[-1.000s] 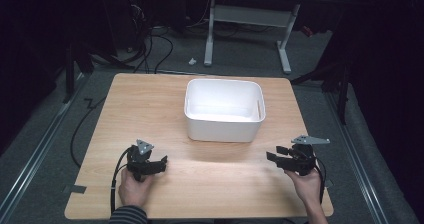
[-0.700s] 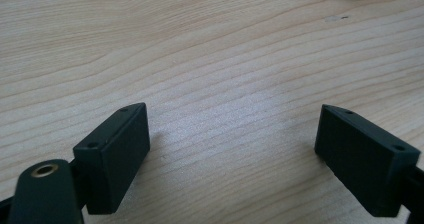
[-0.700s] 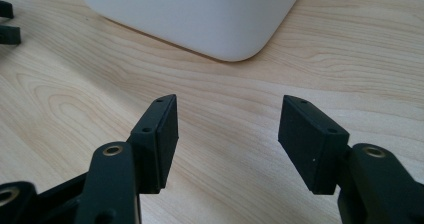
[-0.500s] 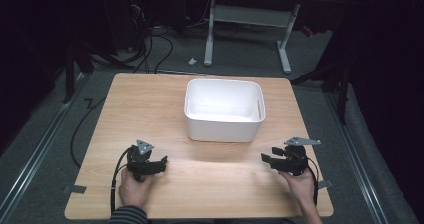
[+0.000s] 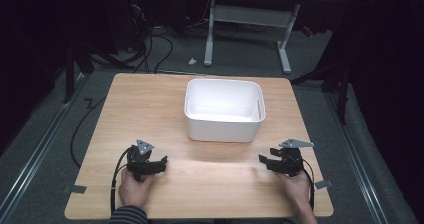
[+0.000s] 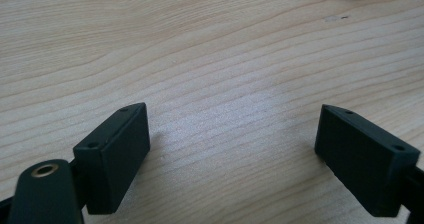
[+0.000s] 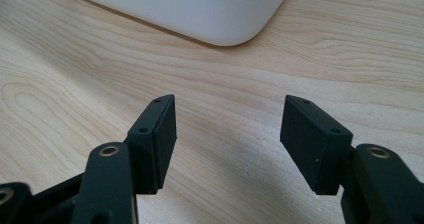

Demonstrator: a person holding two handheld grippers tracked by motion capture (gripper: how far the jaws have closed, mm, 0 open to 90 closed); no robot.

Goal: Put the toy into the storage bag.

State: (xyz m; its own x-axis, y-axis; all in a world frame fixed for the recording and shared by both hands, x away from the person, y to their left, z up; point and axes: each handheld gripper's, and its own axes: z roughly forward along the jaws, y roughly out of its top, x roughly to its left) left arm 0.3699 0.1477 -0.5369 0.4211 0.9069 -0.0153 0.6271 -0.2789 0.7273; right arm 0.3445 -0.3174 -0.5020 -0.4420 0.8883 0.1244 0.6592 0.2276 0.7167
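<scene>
right gripper (image 7: 227, 134) black blocky jaws apart, over grained wood table (image 7: 75, 84), near smooth round-cornered white bin (image 7: 200, 9).

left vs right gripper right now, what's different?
The left gripper has its fingers spread wider than the right gripper, whose fingers have just been opening. The left sits at the table's near left, the right at its near right. The bin looms larger in the right gripper view. Both are open and empty, over bare wood.
</scene>
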